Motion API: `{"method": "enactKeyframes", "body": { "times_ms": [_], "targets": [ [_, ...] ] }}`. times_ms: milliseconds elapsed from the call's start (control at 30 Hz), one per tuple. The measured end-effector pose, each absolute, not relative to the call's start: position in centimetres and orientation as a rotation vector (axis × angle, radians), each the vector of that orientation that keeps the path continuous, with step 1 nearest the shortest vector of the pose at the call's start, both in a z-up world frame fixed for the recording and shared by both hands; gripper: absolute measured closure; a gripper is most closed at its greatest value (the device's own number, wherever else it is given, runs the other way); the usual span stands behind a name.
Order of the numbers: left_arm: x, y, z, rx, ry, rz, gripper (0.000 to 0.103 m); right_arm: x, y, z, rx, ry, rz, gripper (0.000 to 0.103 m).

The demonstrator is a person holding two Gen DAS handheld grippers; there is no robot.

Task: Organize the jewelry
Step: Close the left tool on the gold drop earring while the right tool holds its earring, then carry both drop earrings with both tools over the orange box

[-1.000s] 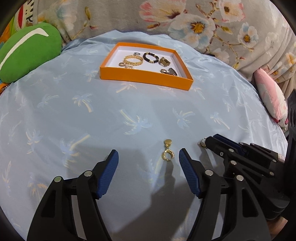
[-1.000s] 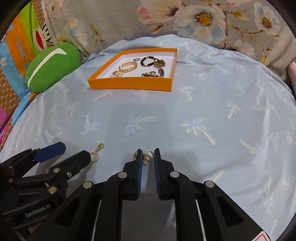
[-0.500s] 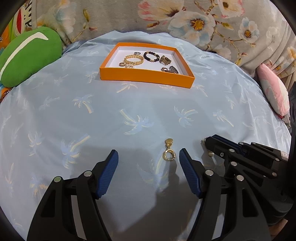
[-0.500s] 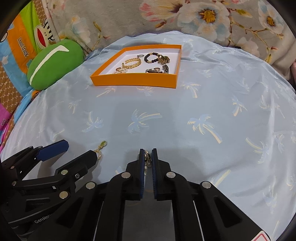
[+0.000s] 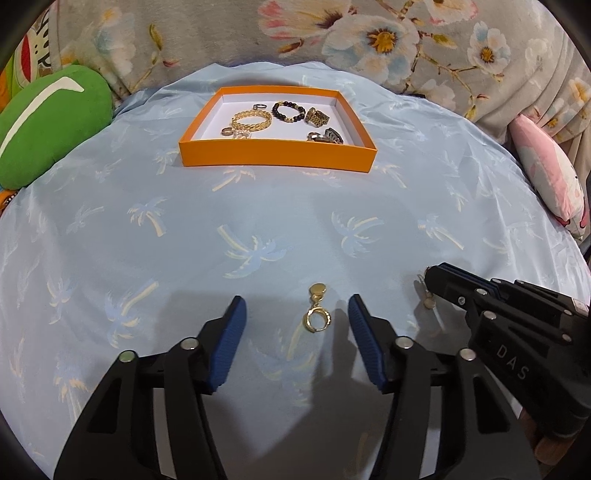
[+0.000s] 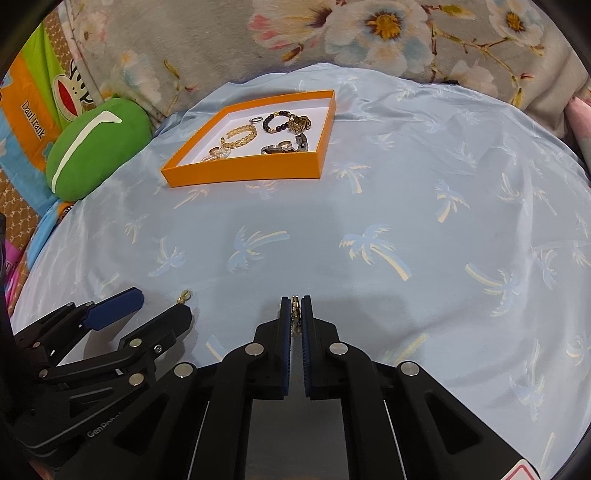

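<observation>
A gold earring (image 5: 317, 313) lies on the blue cloth between the fingers of my open left gripper (image 5: 295, 325); its tip also shows in the right wrist view (image 6: 184, 296). My right gripper (image 6: 295, 306) is shut on a second earring (image 6: 295, 312), a gold hook with a pearl that hangs below the tips (image 5: 428, 302), lifted a little off the cloth. The orange tray (image 5: 277, 160) at the far side holds a gold bracelet (image 5: 252, 119), a dark bead bracelet (image 5: 289, 110), rings and other pieces. It also shows in the right wrist view (image 6: 243, 171).
A green cushion (image 5: 48, 122) lies far left, also in the right wrist view (image 6: 92, 147). A pink cushion (image 5: 546, 173) lies at the right edge. Floral fabric (image 5: 332, 33) rises behind the tray. The blue palm-print cloth (image 5: 184, 240) covers a rounded surface.
My right gripper has closed on the pearl earring and lifted it off the cloth. The left gripper has stayed open around the gold earring.
</observation>
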State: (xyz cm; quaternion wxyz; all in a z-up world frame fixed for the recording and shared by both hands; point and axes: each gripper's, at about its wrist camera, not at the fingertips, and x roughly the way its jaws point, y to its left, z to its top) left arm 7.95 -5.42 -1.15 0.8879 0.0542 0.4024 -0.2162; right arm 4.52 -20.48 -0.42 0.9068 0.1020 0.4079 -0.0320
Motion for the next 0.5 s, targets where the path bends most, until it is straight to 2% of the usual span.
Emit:
{"method": "enactKeyframes", "body": {
  "times_ms": [33,100,167,200,367,500],
  "targets": [
    [7.95,-5.55,-1.15,0.114,0.836,-0.45,0.055,4.51,-20.48,-0.42,0.211,0.842,-0.067,0.099],
    [8.0,-5.84,-1.15,0.113,0.835,-0.453,0.07,4.52,-20.51,-0.38,0.212,0.841,-0.067,0.099],
    [7.97,-6.15,-1.18,0.116,0.835,-0.458,0.079,4.49,-20.56,-0.35,0.214,0.839,-0.068,0.099],
    [7.95,-6.25,-1.19,0.117,0.835,-0.458,0.088,4.46,-20.58,-0.36,0.215,0.839,-0.069,0.099],
    [7.94,-6.28,-1.2,0.103,0.839,-0.473,0.091,4.46,-20.7,-0.28,0.217,0.835,-0.068,0.099],
    [7.92,-5.7,-0.94,0.072,0.841,-0.488,0.101,4.22,-20.95,0.23,0.224,0.816,-0.065,0.099]
  ]
}}
